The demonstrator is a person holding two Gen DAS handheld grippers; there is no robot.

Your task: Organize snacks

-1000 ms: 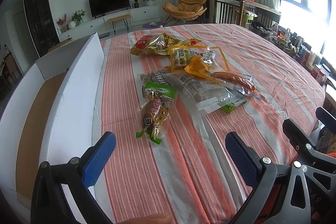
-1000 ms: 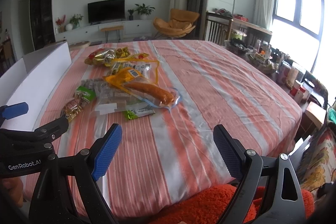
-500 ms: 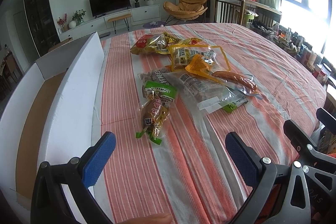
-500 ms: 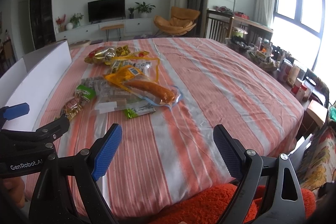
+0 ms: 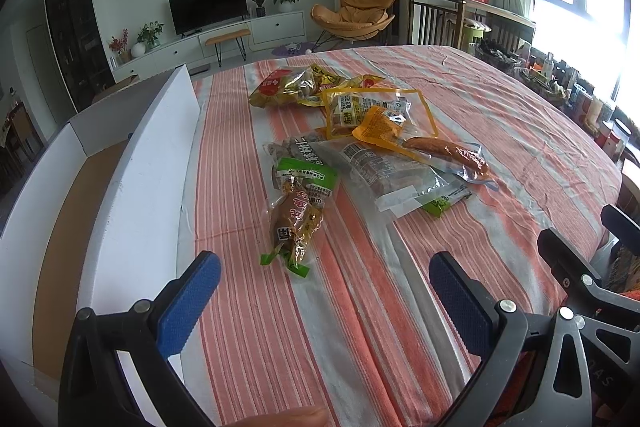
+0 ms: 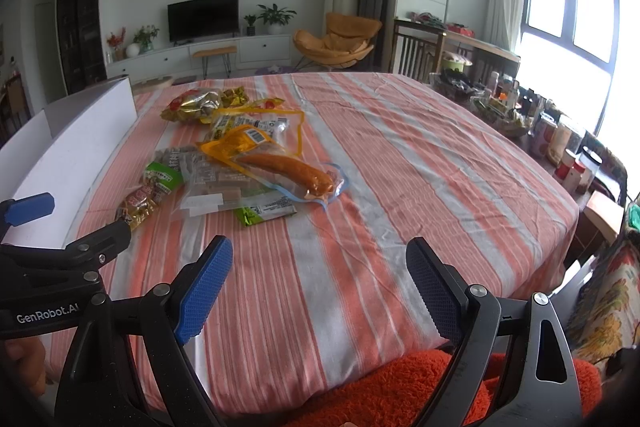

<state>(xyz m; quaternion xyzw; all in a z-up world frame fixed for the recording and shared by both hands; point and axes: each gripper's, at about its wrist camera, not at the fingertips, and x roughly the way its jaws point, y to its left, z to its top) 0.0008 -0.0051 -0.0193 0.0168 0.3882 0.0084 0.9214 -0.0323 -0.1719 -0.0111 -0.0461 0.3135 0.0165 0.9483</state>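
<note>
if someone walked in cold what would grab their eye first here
The heap of snack packets in the middle of the striped tablecloth, chiefly the sausage in its clear pouch on top and the green-ended packet nearest the camera. Along the table's left edge stands an open white box with a brown floor. Both claws, left and right, hover open and empty over bare cloth.

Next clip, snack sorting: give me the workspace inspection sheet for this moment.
Surface: table under a striped cloth, wrinkled.
Job's things: snack packets heaped mid-table, overlapping; white box at the left edge, no snacks seen in the visible part.
Clutter: jars and bottles off the right edge.
Grippers: left gripper and right gripper, jaws open, holding nothing, short of the pile.
Cables: nothing seen.
Surroundings: living room, television, armchair.
</note>
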